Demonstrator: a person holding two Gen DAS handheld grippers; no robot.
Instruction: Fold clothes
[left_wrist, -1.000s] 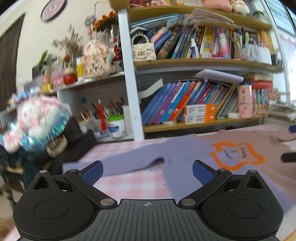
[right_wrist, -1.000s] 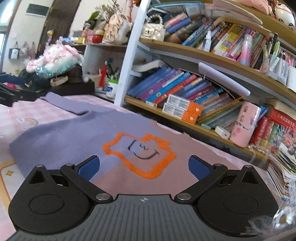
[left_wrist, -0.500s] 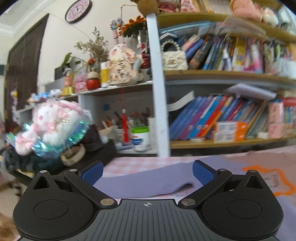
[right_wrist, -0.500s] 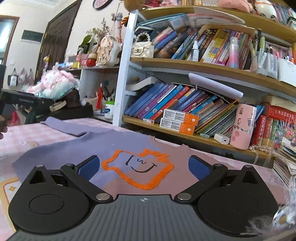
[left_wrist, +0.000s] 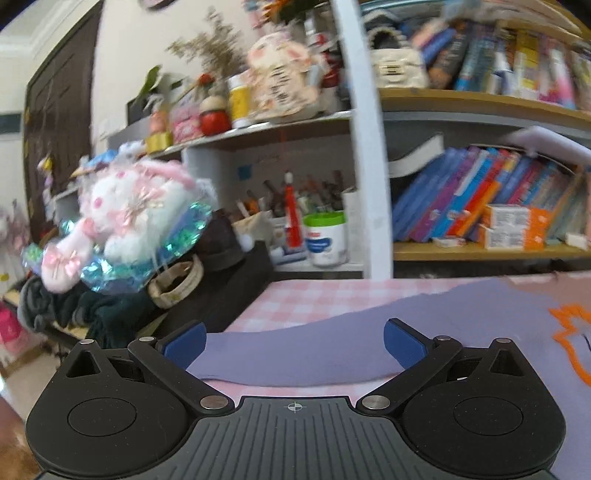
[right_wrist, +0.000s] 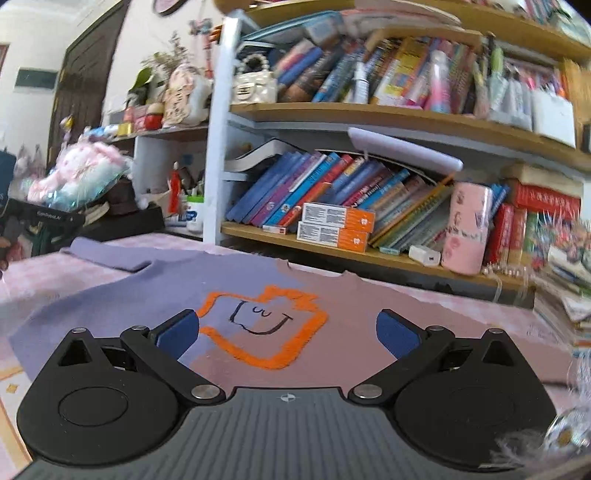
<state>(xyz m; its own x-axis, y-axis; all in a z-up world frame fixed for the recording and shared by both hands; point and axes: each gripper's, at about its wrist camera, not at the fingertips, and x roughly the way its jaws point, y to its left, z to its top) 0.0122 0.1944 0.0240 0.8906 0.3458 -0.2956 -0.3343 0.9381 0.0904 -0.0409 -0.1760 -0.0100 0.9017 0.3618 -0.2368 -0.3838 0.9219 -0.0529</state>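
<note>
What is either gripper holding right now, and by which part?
Nothing. The left gripper is open over the sweater's sleeve, and the right gripper is open over the sweater; no cloth sits between either pair of fingers.

sweater (left_wrist: 369, 343): right part cut off | books (left_wrist: 517, 48): blurred
</note>
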